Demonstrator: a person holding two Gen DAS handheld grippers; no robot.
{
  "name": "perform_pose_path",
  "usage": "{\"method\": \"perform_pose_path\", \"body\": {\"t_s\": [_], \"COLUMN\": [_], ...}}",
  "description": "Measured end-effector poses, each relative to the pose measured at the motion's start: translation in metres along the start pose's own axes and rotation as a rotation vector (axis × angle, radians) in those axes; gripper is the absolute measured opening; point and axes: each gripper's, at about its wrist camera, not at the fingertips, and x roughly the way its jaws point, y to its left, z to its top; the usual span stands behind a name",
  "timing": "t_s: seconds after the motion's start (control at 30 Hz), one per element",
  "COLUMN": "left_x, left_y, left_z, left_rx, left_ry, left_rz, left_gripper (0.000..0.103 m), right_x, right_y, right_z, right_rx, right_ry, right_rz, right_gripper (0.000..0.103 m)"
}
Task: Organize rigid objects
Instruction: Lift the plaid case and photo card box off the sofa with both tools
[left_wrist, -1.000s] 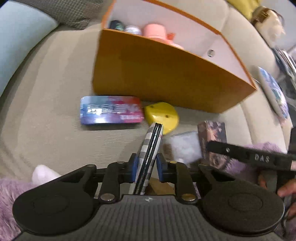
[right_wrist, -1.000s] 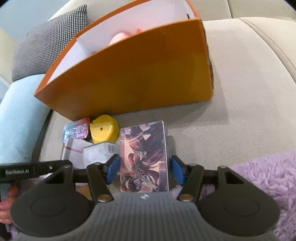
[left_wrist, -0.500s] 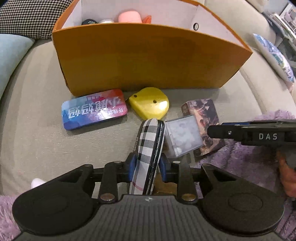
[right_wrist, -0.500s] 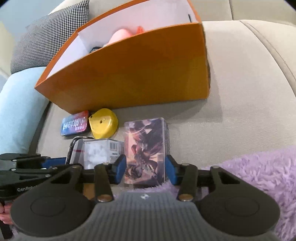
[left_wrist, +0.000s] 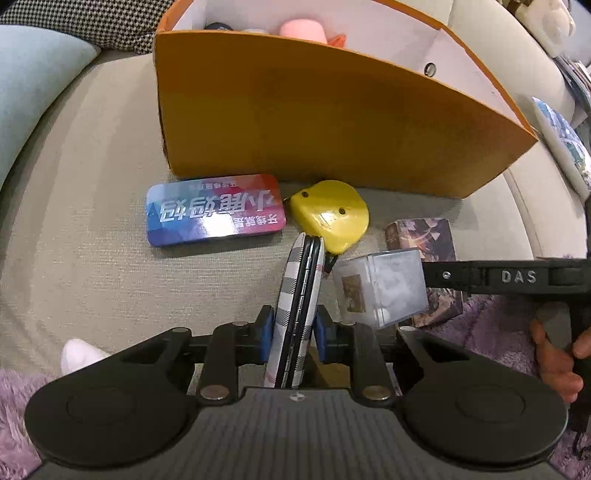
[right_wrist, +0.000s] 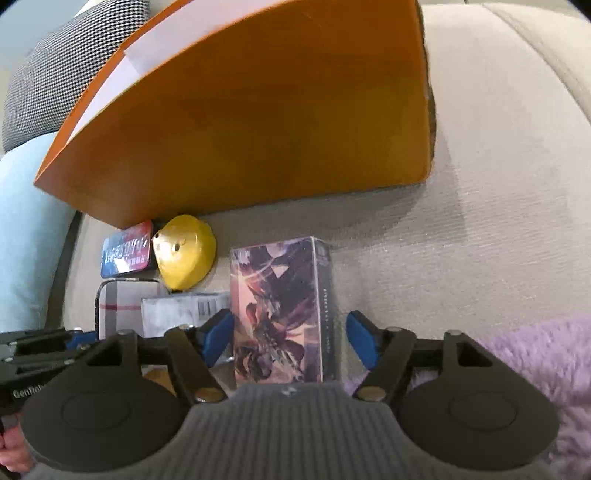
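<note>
My left gripper (left_wrist: 293, 328) has its blue pads pressed on a plaid case (left_wrist: 299, 280) held on edge, and its jaws are closing. My right gripper (right_wrist: 288, 334) has its jaws opening around a card box with purple artwork (right_wrist: 280, 310), which stands on the sofa; the right pad is clear of it. A clear plastic box (left_wrist: 380, 291), a yellow rounded object (left_wrist: 332, 216) and a blue-red tin (left_wrist: 214, 210) lie in front of the orange box (left_wrist: 332, 122). The orange box (right_wrist: 240, 122) fills the right wrist view.
The orange box holds a pink item (left_wrist: 301, 27) and other small things. A purple fluffy blanket (right_wrist: 535, 350) lies at the near right. A houndstooth cushion (right_wrist: 55, 74) and a light blue cushion (left_wrist: 33, 74) sit at the left. A hand (left_wrist: 554, 362) holds the right gripper's handle.
The right gripper's pads closed on the card box, then spread apart, while the gripper sank toward the sofa. The left gripper kept the plaid case.
</note>
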Motion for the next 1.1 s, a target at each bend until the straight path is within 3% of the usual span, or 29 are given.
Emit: {"method": "perform_pose_path", "body": {"t_s": [0.1,0.2,0.3,0.47,0.6,0.77,0.97,1.0,1.1], "left_x": [0.0,-0.001,0.0,-0.001,0.0,0.0,-0.001,-0.002,-0.005], "left_y": [0.002,0.003,0.004,0.005,0.006,0.008,0.008,0.008,0.008], "left_z": [0.001,0.0,0.001,0.001,0.001,0.002,0.002,0.002,0.0], "left_rx": [-0.014,-0.017,-0.03,-0.034,-0.043,-0.062,-0.063,-0.062,-0.057], "left_ry": [0.004,0.001,0.002,0.0,0.0,0.0,-0.007,-0.01,-0.024], "left_rz": [-0.005,-0.007,-0.012,-0.012,-0.016,-0.016,-0.015,-0.015,-0.015], "left_gripper": [0.025,0.025,0.025,0.025,0.025,0.025,0.025,0.025,0.024], "right_x": [-0.007,-0.02,-0.037,-0.041,-0.028,-0.023,-0.024,-0.024,-0.028], "right_y": [0.003,0.009,0.019,0.044,0.057,0.067,0.061,0.059,0.053], "right_z": [-0.003,-0.005,-0.006,-0.008,-0.005,-0.004,-0.006,-0.005,-0.005], "right_rx": [-0.013,-0.033,-0.074,-0.161,-0.22,-0.276,-0.25,-0.232,-0.181], "right_ry": [-0.016,-0.04,-0.054,-0.037,-0.019,-0.036,-0.025,-0.025,-0.034], "right_rz": [0.019,0.006,0.027,0.061,0.06,-0.025,-0.005,0.003,0.017], "right_gripper": [0.059,0.036,0.026,0.023,0.028,0.033,0.032,0.027,0.025]}}
